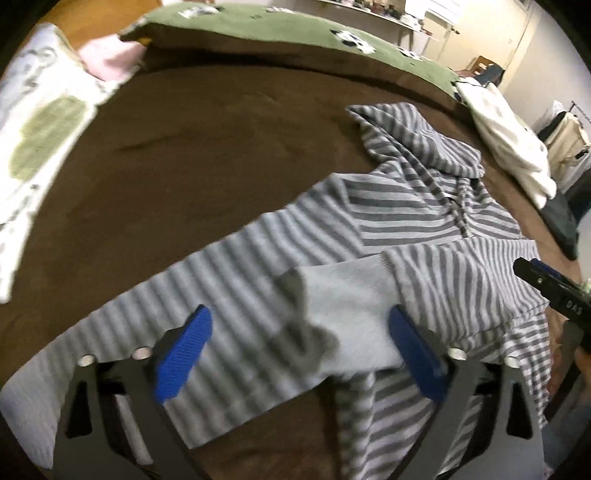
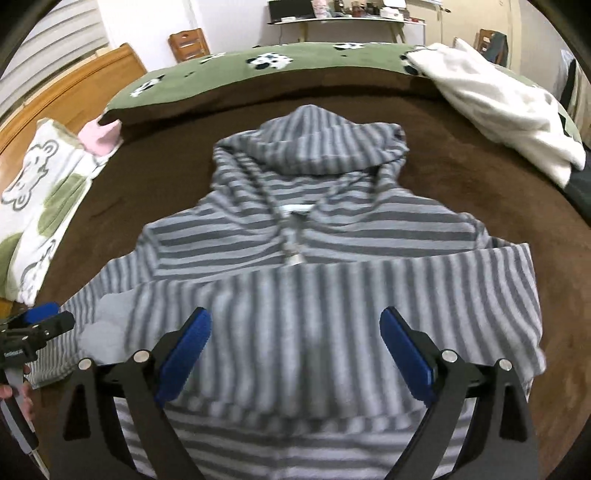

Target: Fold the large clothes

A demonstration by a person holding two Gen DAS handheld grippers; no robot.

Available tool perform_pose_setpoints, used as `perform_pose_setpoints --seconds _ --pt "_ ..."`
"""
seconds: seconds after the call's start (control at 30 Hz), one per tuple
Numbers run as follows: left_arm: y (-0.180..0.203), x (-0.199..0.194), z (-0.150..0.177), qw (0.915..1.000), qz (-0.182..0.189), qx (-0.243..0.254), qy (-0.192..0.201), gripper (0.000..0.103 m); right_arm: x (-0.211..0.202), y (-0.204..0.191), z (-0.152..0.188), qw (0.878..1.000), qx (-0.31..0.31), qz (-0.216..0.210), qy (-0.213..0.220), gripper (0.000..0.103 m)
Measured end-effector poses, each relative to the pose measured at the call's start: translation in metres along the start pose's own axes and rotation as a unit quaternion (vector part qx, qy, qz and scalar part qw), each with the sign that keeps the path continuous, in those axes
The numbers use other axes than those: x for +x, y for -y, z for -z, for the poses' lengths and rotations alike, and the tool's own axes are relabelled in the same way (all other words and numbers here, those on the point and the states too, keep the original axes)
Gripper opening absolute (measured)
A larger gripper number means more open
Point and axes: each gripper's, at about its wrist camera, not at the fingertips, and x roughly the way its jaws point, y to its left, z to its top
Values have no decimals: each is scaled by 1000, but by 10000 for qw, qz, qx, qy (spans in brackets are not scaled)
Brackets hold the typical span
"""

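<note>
A grey striped hoodie (image 2: 317, 229) lies face up on the brown blanket (image 2: 461, 192), hood (image 2: 314, 144) at the far end. One sleeve is folded across the chest (image 2: 332, 291); its plain cuff (image 1: 347, 295) shows in the left wrist view, lying over the other sleeve (image 1: 229, 266), which stretches out to the left. My left gripper (image 1: 301, 350) is open above the cuff and sleeve, holding nothing. My right gripper (image 2: 295, 350) is open above the folded sleeve, holding nothing. Each gripper shows at the edge of the other's view: the right one (image 1: 546, 288), the left one (image 2: 40, 321).
A green panda-print cover (image 2: 295, 66) lies across the far end of the bed. A white bear-print pillow (image 2: 40, 192) and a pink cloth (image 2: 99, 136) lie at the left, a white blanket (image 2: 498, 107) at the right. A wooden headboard (image 2: 74, 81) and desk (image 2: 347, 22) stand beyond.
</note>
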Motion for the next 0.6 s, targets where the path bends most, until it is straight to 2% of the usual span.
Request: perform_pose_setpoints --seconds 0.07,0.17,0.3,0.37,0.43,0.47,0.53,0.57,0.6 --pt "4 15 -5 9998 157 10 -126 70 5 12 -4 10000 63 -33 -16 92" --pt "9 29 -3 9994 156 101 -290 55 14 30 -13 9998 148 -108 -22 88" --pt "14 45 0 9983 236 142 -520 44 35 45 -23 9998 119 -105 -153 87" --pt "16 51 2 9980 203 161 -579 43 47 49 -24 9995 38 -124 -272 84" --pt "16 52 4 9981 186 112 -581 42 58 50 -22 9991 -68 -94 -419 77" --pt "16 52 4 9981 196 72 -579 41 63 50 -21 9987 -130 -50 -484 71" --pt "17 52 5 9982 224 -2 -564 34 70 47 -17 9978 -355 133 -548 65" --pt "19 51 5 9983 194 -4 -546 30 69 46 -16 9976 -426 197 -505 57" --pt "20 50 5 9986 149 19 -506 27 68 45 -15 9973 -482 300 -457 41"
